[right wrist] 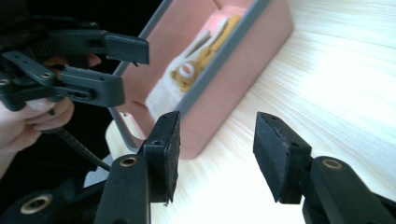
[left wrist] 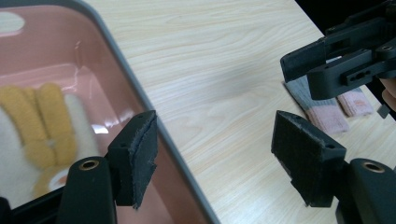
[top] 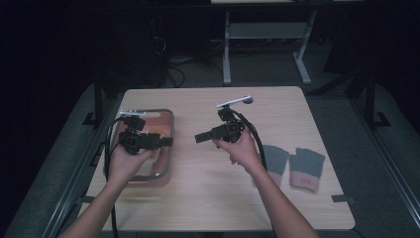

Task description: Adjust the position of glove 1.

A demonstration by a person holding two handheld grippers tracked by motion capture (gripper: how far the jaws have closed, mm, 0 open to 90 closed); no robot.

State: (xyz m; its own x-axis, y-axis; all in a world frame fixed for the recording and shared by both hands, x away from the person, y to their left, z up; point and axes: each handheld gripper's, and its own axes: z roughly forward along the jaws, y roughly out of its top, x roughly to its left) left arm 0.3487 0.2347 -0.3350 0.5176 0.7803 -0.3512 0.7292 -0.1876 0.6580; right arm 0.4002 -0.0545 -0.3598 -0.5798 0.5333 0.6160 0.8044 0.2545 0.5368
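Hovering over the pink bin [top: 169, 130], my left gripper [left wrist: 215, 158] has its jaws spread with nothing between them. Just below and to the left of those jaws lies the glove [left wrist: 44, 135], resting in the bin: a white knit body with yellow fingers side by side, soft and a little blurred from this close. In the right gripper view the same glove [right wrist: 198, 60] shows a small red-and-white patch near the yellow part.

My right gripper [right wrist: 215, 156] is spread as well and holds nothing, with bare table [top: 213, 198] under its jaws. It faces the left gripper across the table, and the bin's long wall sits just ahead of it.

Two more gloves [top: 292, 163], grey with pink cuffs, lie flat on the table to the right of my right hand [top: 241, 148], well apart from the bin.
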